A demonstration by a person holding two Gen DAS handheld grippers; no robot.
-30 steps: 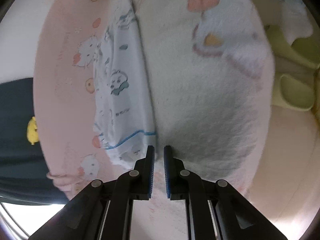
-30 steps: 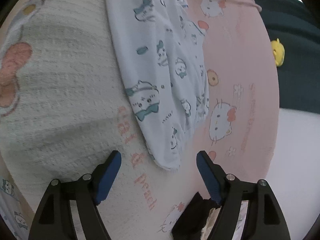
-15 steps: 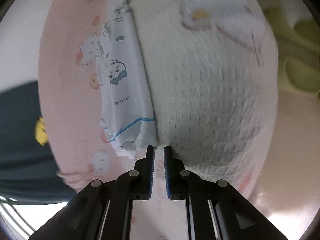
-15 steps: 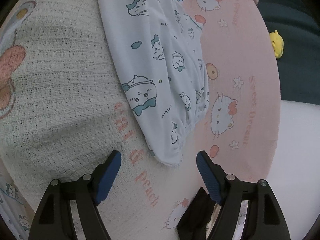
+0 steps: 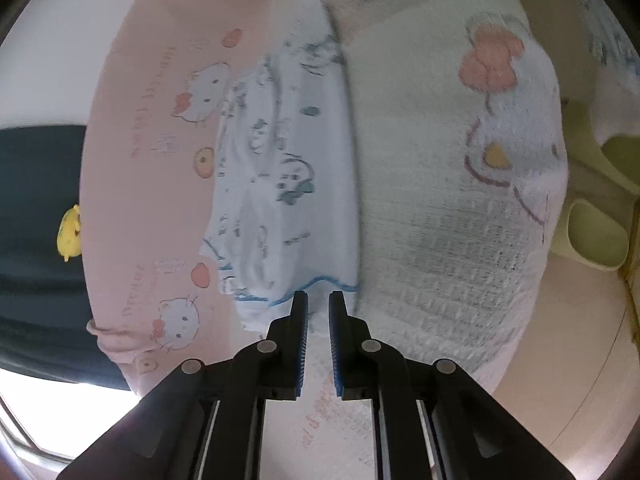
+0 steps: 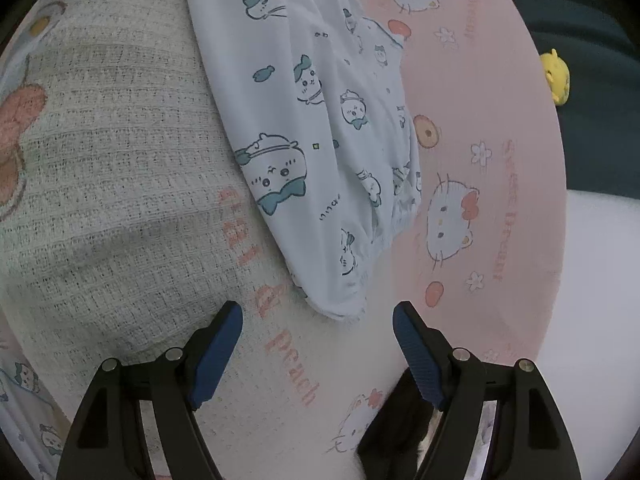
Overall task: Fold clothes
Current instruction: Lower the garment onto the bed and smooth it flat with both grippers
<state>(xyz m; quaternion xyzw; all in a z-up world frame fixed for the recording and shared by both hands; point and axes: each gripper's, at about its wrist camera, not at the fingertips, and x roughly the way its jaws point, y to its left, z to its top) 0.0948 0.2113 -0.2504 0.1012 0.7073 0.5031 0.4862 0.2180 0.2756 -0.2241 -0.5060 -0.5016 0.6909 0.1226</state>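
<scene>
A small pale-blue garment printed with cartoon animals (image 5: 288, 184), folded into a long narrow strip with a blue-stitched hem, lies across the seam between two larger cloths: a pink fabric printed with white cat faces and lettering (image 5: 160, 168) on one side and a white waffle-knit textile with a cat face and coral bow (image 5: 460, 200) on the other.

In the left wrist view the left hand-held gripper (image 5: 318, 300) sits at the hemmed end of the pale-blue garment, its blue-padded fingers nearly together with only a thin slit between them; whether any cloth is pinched there cannot be told. In the right wrist view the right hand-held gripper (image 6: 318, 316) is spread wide and released, hovering just short of the garment's rounded, frilled end (image 6: 340, 308), which lies between its two fingers' lines without touching either pad.

A dark navy cloth carrying a small yellow chick figure (image 5: 70, 234) lies past the pink fabric. At the far edge of the left wrist view are pale-green rounded moulded shapes (image 5: 596, 240); the hollow one nearest shows nothing inside, and what they are cannot be told.
</scene>
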